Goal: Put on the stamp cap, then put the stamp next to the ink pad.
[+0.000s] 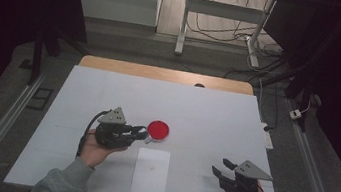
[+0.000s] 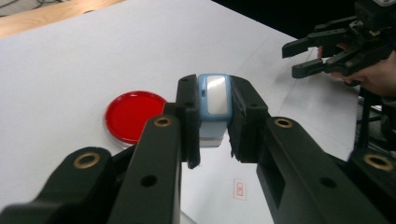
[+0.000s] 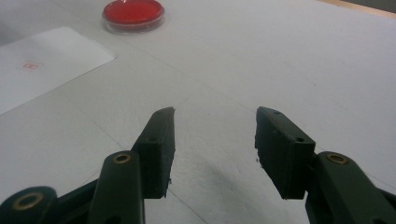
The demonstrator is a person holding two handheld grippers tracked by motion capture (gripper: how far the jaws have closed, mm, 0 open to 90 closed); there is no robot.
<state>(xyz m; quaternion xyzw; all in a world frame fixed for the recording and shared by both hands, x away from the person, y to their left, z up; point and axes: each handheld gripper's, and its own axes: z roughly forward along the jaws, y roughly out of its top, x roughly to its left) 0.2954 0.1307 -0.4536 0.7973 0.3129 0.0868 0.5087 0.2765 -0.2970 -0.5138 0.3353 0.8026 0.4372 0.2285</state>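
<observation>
Stamp (image 2: 214,100) sits clamped in left gripper (image 2: 214,126), just beside red pad (image 2: 134,115), above table (image 1: 216,117). Looks light, rigid plastic, prob. slick; grip flat sides, mid-body. Right gripper (image 3: 212,140) wide open, empty, well apart, near paper (image 1: 151,171).

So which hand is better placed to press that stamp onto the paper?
Left. The left claw is shut on the blue stamp, close above the white sheet. The right claw is open, holds nothing and sits farther off.
</observation>
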